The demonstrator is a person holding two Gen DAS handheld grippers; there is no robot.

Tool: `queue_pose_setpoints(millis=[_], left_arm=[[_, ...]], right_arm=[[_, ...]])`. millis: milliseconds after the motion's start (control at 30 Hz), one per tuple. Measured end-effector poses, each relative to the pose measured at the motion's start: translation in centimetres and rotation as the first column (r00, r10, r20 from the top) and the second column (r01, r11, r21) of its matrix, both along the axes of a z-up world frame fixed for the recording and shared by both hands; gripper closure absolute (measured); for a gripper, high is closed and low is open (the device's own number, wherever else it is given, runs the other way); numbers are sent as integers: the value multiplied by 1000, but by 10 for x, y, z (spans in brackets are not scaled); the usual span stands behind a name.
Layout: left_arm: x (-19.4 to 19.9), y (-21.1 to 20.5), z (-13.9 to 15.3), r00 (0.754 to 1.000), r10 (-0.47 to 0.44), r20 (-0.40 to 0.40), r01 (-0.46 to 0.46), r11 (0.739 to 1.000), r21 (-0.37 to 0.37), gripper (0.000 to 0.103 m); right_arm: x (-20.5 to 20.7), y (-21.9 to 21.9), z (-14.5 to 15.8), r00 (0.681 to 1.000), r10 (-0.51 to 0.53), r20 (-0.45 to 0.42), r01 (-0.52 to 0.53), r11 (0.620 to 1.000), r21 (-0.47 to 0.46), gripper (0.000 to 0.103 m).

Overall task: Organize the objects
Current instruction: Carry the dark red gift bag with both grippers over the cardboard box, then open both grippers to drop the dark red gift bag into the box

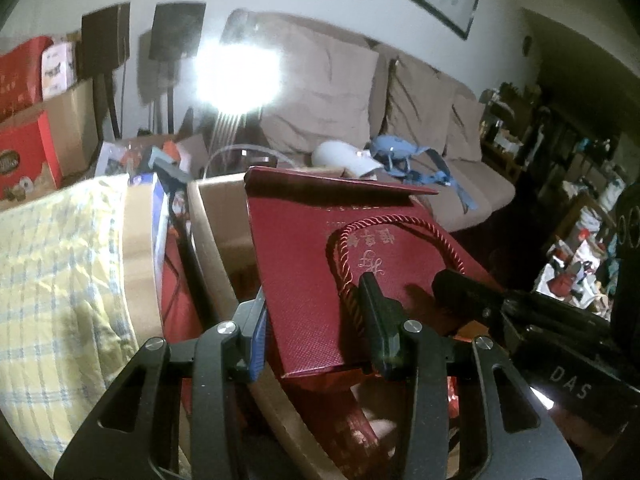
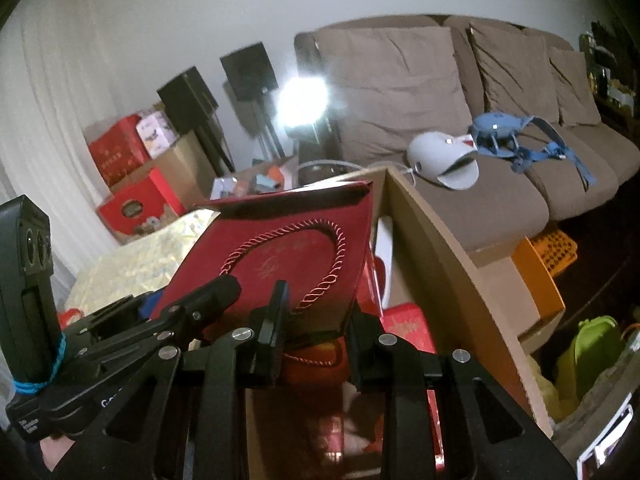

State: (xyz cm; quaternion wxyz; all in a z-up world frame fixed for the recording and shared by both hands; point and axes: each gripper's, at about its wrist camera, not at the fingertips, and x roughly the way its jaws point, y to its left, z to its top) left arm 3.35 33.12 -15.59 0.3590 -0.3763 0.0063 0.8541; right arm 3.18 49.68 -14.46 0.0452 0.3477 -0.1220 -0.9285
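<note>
A dark red paper gift bag (image 1: pixel 304 264) with a twisted rope handle (image 1: pixel 348 276) and gold lettering is held flat and tilted above an open cardboard box (image 1: pixel 212 220). My left gripper (image 1: pixel 316 320) is shut on the bag's near edge. My right gripper (image 2: pixel 320 320) is shut on the same bag (image 2: pixel 288 248) from the other side. Each gripper shows in the other's view: the right one at the right of the left wrist view (image 1: pixel 472 292), the left one at the left of the right wrist view (image 2: pixel 200 300). More red packages (image 2: pixel 404 328) lie inside the box.
A yellow checked cloth (image 1: pixel 60 280) lies left of the box. A brown sofa (image 2: pixel 440 92) behind holds a white helmet-like object (image 2: pixel 440 160) and blue straps (image 2: pixel 520 140). Red gift boxes (image 2: pixel 132 200) stack by the wall. A bright lamp (image 1: pixel 236 76) glares. An orange crate (image 2: pixel 548 248) stands right.
</note>
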Motion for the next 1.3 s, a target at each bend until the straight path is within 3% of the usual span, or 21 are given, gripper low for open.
queue_pose_setpoints(millis=[267, 400, 600, 700, 767, 800, 867, 1033, 1300], left_arm=[[1, 6, -31, 997, 19, 74, -16, 999, -48, 63], [1, 10, -33, 997, 32, 72, -25, 995, -100, 60], [5, 10, -33, 996, 20, 86, -10, 993, -116, 57], [3, 2, -27, 992, 47, 120, -32, 992, -122, 50], [2, -12, -14, 992, 94, 80, -86, 991, -101, 48], [2, -17, -9, 993, 107, 59, -101, 991, -91, 42], [2, -29, 4, 991, 130, 13, -129, 988, -84, 36], [1, -46, 18, 988, 150, -20, -151, 985, -89, 35], [2, -63, 33, 988, 147, -45, -151, 984, -99, 35]], right_arm=[[-12, 8, -31, 994, -24, 109, 27, 999, -25, 77], [-14, 11, -40, 989, -31, 144, 39, 997, -60, 77], [-16, 15, -49, 982, -56, 181, 72, 994, -86, 73], [-16, 20, -53, 980, -54, 193, 80, 988, -128, 67], [-18, 22, -57, 971, -96, 217, 112, 991, -66, 66], [-19, 22, -59, 967, -117, 226, 130, 991, -43, 66], [-21, 25, -64, 956, -152, 251, 164, 986, -29, 49], [-14, 35, -55, 960, -193, 205, 205, 978, -39, 36], [-3, 49, -40, 952, -277, 131, 285, 957, -52, 32]])
